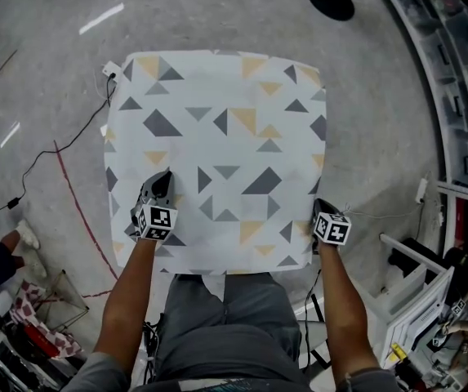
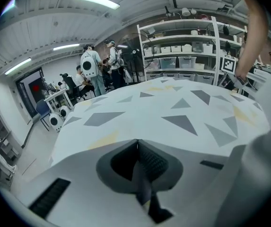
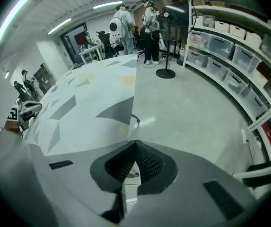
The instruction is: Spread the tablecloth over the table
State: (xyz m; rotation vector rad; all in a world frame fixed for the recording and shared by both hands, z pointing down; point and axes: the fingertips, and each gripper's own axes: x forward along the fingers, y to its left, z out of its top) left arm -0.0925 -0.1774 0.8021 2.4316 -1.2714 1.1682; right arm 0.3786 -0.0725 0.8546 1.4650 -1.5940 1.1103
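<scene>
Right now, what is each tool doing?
Left tool: closed, seemingly pinching the tablecloth.
Right tool: closed on the tablecloth's edge.

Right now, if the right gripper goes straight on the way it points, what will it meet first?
Likely nothing near. The right gripper, shut on the tablecloth, points along the cloth's right edge. Past the far corner a black round stand base lies roughly in line, though depth is unclear.
</scene>
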